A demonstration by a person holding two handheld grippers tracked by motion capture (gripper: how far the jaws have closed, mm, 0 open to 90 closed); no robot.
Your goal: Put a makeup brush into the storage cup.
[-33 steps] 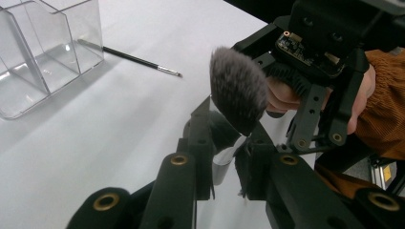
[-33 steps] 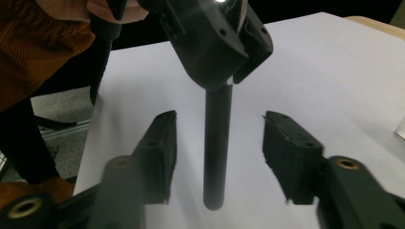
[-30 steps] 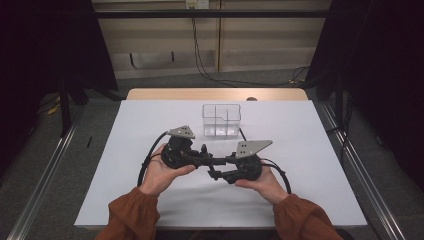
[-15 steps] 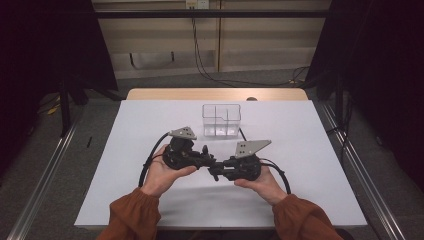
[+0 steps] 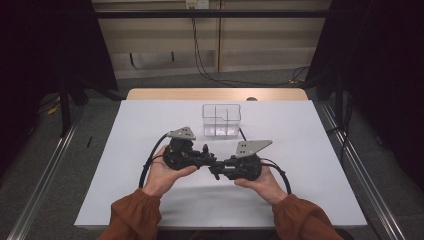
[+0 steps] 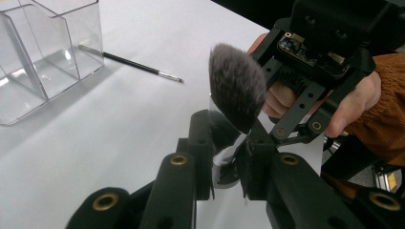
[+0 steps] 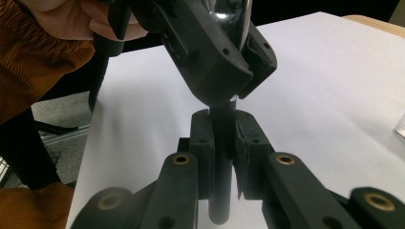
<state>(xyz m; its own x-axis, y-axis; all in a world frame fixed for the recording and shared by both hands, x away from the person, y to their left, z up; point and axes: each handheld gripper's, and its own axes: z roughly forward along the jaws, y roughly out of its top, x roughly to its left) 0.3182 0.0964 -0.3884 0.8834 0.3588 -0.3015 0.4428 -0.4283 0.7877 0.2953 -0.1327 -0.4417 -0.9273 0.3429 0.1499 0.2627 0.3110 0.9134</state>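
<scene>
Together both tools clamp a fluffy, silver-ferruled brush (image 6: 236, 90).

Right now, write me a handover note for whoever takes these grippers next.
Left gripper: shut on the makeup brush at its shiny collar, bristles up.
Right gripper: shut on the same brush's dark handle.
Both are held just above the table, meeting in front of the person.
The clear organizer stands empty further back; a thin brush lies on the table beside it.
Done: brush picked up.
Left: probably release one gripper and stand the brush in the organizer, then the thin brush.
</scene>
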